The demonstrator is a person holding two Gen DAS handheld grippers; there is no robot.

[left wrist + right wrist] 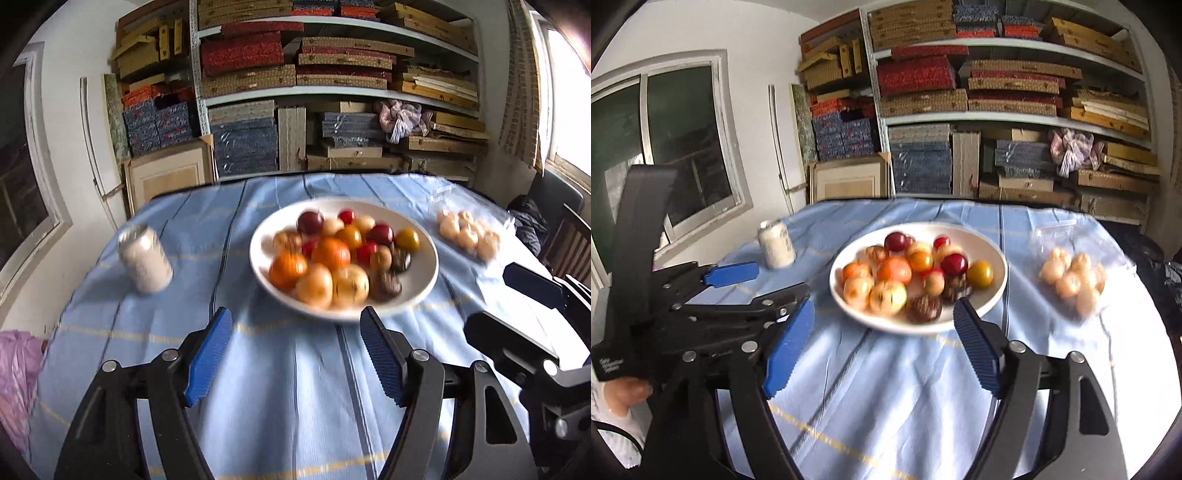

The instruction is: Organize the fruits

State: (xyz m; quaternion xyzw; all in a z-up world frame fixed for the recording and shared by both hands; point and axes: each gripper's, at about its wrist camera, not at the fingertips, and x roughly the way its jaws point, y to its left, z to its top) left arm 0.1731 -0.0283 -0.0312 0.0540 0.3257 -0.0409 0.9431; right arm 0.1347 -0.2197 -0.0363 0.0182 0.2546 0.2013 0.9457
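A white plate point(424, 236) point(997, 258) heaped with several oranges point(330, 253), dark red plums point(310, 221) and other small fruits sits mid-table on the blue striped cloth point(288, 387). To its right, pale round fruits point(467, 232) point(1071, 277) lie on a clear bag. My left gripper point(295, 321) point(781, 278) is open and empty just short of the plate's near rim. At its right, my right gripper point(884, 314) point(487, 301) is also open and holds nothing.
A white can point(146, 258) point(775, 243) stands left of the plate. Shelves packed with boxes point(332, 74) fill the wall behind the table. There is a dark chair point(569, 240) at the right, a pink bag point(18, 369) at the near left, and a hand point(624, 395) on the left gripper.
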